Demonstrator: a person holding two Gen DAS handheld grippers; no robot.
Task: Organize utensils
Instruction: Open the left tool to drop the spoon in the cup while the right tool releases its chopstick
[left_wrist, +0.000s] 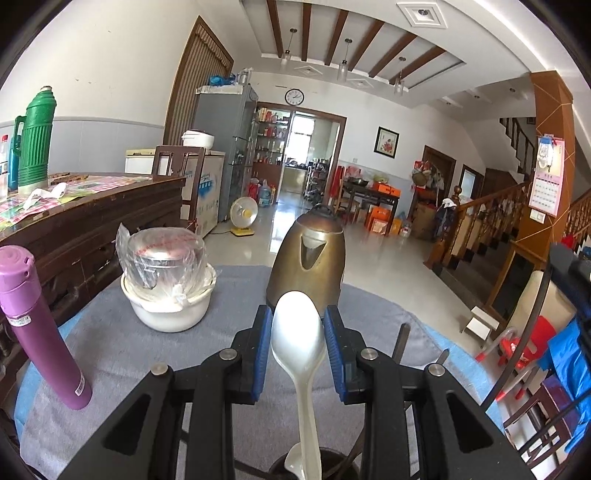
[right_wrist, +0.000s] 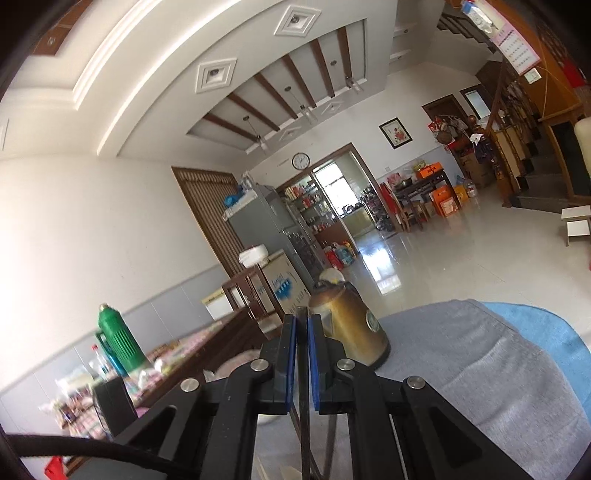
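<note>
The left gripper (left_wrist: 298, 325) clamps a white spoon (left_wrist: 297, 332), bowl up between its pads. The right gripper (right_wrist: 302, 343) pinches a dark chopstick (right_wrist: 303, 369); a brass kettle (right_wrist: 351, 325) stands just beyond its fingertips.

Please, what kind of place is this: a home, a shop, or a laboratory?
Most likely a lived-in family home, in a large open living and dining room. A brass-coloured kettle stands on a cloth-covered table, a refrigerator is by the wall, and a wooden staircase leads up on the right.

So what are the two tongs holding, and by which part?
Left tongs hold a white spoon by its bowl. Right tongs pinch thin dark sticks, probably chopsticks, partway along.
</note>
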